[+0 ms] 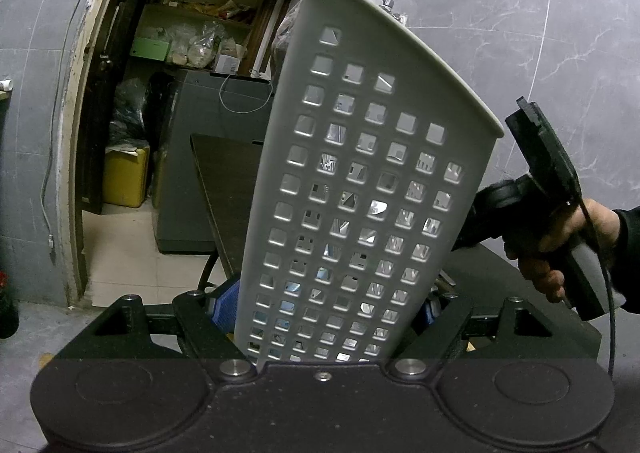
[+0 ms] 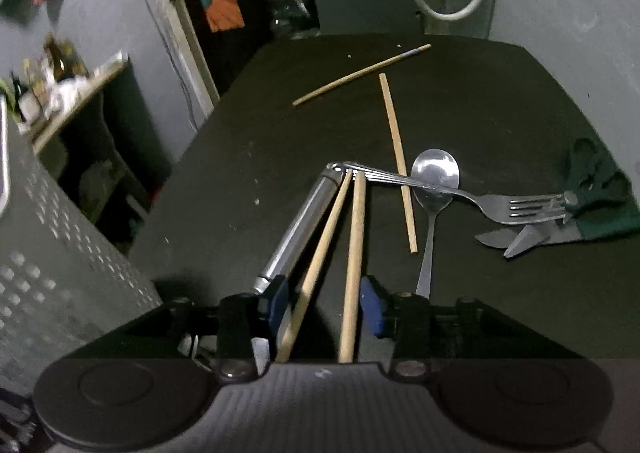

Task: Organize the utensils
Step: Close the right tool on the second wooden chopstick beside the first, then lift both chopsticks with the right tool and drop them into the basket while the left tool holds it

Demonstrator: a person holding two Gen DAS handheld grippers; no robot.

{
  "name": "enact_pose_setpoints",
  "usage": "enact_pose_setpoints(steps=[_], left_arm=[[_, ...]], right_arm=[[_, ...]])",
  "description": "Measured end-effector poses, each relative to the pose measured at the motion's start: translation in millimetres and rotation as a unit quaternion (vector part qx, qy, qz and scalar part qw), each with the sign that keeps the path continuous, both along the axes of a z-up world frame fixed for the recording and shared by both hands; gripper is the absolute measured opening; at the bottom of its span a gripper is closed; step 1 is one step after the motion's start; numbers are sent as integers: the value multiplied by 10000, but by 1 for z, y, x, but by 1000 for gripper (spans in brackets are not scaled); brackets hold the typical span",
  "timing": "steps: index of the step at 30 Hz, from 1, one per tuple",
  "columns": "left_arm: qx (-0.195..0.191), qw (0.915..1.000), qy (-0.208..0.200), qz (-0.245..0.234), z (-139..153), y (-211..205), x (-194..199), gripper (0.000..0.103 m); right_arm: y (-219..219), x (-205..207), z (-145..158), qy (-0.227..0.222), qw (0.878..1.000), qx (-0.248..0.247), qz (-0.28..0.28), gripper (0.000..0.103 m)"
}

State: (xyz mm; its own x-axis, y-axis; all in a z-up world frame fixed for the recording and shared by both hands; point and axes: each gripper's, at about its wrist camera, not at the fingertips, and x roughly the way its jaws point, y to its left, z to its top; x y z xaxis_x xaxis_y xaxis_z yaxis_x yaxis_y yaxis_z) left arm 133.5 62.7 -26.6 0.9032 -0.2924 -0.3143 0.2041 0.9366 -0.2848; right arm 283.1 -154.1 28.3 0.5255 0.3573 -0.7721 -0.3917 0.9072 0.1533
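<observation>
My left gripper is shut on a white perforated utensil holder, its blue pads on either side of the base. Metal glints show through the holes. In the right wrist view my right gripper stands open over the dark table. Two wooden chopsticks lie loose between its blue pads, and a steel handle runs beside the left pad. A fork lies across a spoon. Two more chopsticks lie farther back.
Green-handled scissors lie at the table's right edge by the fork's tines. The holder's wall fills the left of the right wrist view. A hand grips the right tool beside the holder. Behind is an open storeroom doorway.
</observation>
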Motion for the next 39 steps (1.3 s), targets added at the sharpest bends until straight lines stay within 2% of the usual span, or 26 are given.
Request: enact_pose_setpoints(steps=[4, 6, 7, 8, 10, 13, 15, 16, 17, 19, 20, 27, 35, 39], left_arm=[[-7, 10000, -3, 0, 0, 0, 0, 81], [-18, 10000, -5, -4, -1, 1, -1, 81], [-25, 10000, -6, -8, -1, 1, -1, 81], [-28, 10000, -8, -12, -1, 1, 0, 81], [-45, 10000, -12, -15, -2, -1, 0, 81], [-50, 10000, -15, -21, -2, 0, 1, 81], [-50, 10000, -16, -22, -2, 0, 1, 81], [-47, 10000, -14, -22, -3, -1, 1, 81], [-52, 10000, -14, -21, -3, -1, 1, 81], [-59, 10000, -17, -24, -3, -1, 1, 81], [-62, 10000, -20, -24, -3, 1, 1, 81], [-56, 10000, -21, -29, -3, 0, 1, 81], [-58, 10000, -22, -22, -3, 0, 1, 81], [-58, 10000, -24, -24, -3, 0, 1, 81]], right_arm=[[14, -6, -2, -141, 9986, -468, 184, 40], [15, -7, -2, -170, 9979, -579, 223, 33], [14, -6, -1, -149, 9979, -584, 241, 22], [14, -5, 0, -115, 9978, -604, 258, 17], [12, -4, 1, -68, 9972, -681, 296, 15], [14, -3, 2, -8, 9962, -797, 347, 15], [15, 1, 3, 65, 9960, -816, 368, 18], [17, 3, 4, 106, 9959, -821, 351, 26], [17, 6, 4, 149, 9960, -817, 344, 30], [18, 12, 5, 226, 9959, -769, 410, 27], [19, 15, 6, 229, 9958, -773, 428, 15], [19, 10, 6, 62, 9944, -911, 536, 14], [-6, 8, 10, 87, 9983, -425, 391, 14], [-17, 2, 21, -132, 9992, -55, 363, 14]])
